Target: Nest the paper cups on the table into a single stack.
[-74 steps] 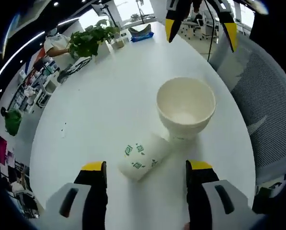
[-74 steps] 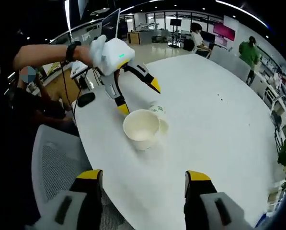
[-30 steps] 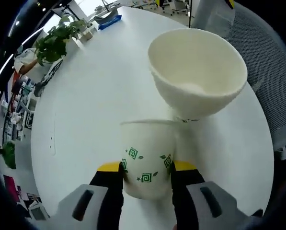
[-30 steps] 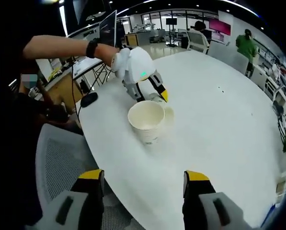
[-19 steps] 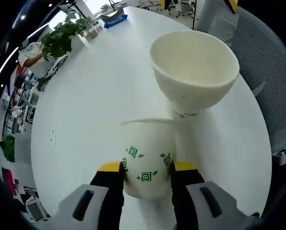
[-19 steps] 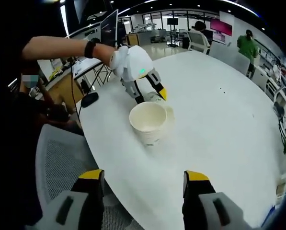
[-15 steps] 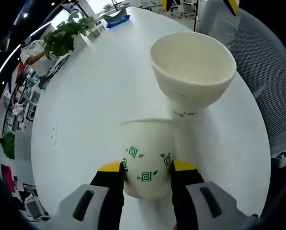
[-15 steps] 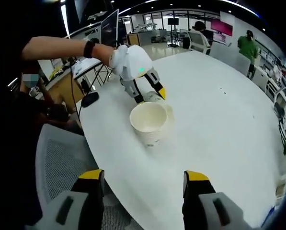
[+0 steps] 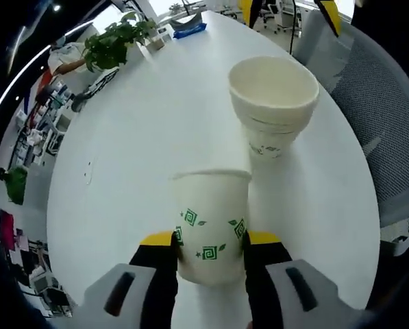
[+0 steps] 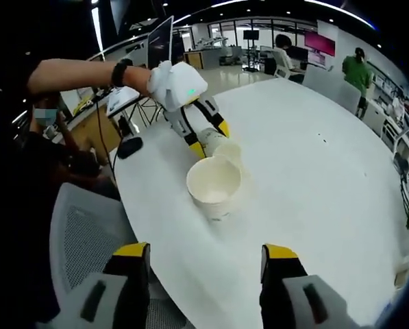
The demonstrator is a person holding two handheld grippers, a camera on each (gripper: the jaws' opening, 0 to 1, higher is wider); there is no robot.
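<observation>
My left gripper (image 9: pixel 209 241) is shut on a white paper cup with green square marks (image 9: pixel 211 223), which it holds off the table with the mouth pointing away. In the right gripper view the same gripper (image 10: pixel 207 138) and held cup (image 10: pixel 216 144) hang just above and behind a stack of upright paper cups (image 10: pixel 214 186). That stack (image 9: pixel 273 103) stands on the white table (image 9: pixel 142 130) beyond the held cup. My right gripper (image 10: pixel 203 255) is open and holds nothing, back from the stack over the table's near edge.
A grey mesh chair (image 9: pixel 379 116) stands by the table's edge near the stack, also seen as a chair back (image 10: pixel 77 233). A potted plant (image 9: pixel 115 44) and a blue object (image 9: pixel 189 27) sit at the far end. A person's arm (image 10: pixel 74 72) reaches in.
The left gripper closed on the lying cup and has lifted it off the table and drawn back from the stack. The right gripper has stayed put.
</observation>
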